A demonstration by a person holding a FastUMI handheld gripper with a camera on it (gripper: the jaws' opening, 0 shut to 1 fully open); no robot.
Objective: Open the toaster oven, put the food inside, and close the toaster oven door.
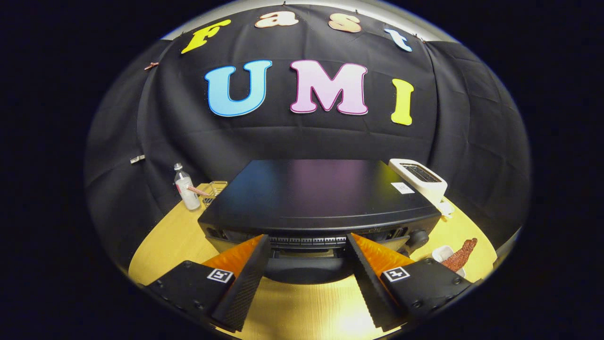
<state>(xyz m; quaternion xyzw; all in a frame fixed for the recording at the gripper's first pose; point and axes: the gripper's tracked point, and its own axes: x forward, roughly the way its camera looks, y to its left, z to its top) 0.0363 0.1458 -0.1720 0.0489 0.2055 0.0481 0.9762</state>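
The gripper (306,274) hangs wide open and empty, its fingers straddling the handle (306,270) of the black boxy toaster oven (316,198) mid-table, so opening is in hand, and next I'd expect it to pinch that handle and swing the door down, the reddish-brown food strip (461,255) waiting near the light wooden table's (165,245) right edge.

Toaster oven (316,193): glossy black top, reflective. Desk (292,307): smooth pale wood grain. White toaster (421,180) at 2 o'clock: smooth plastic. Wall: matt cloth.

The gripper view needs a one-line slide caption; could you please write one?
Open gripper straddles the curved handle of the black toaster oven on the wooden table.
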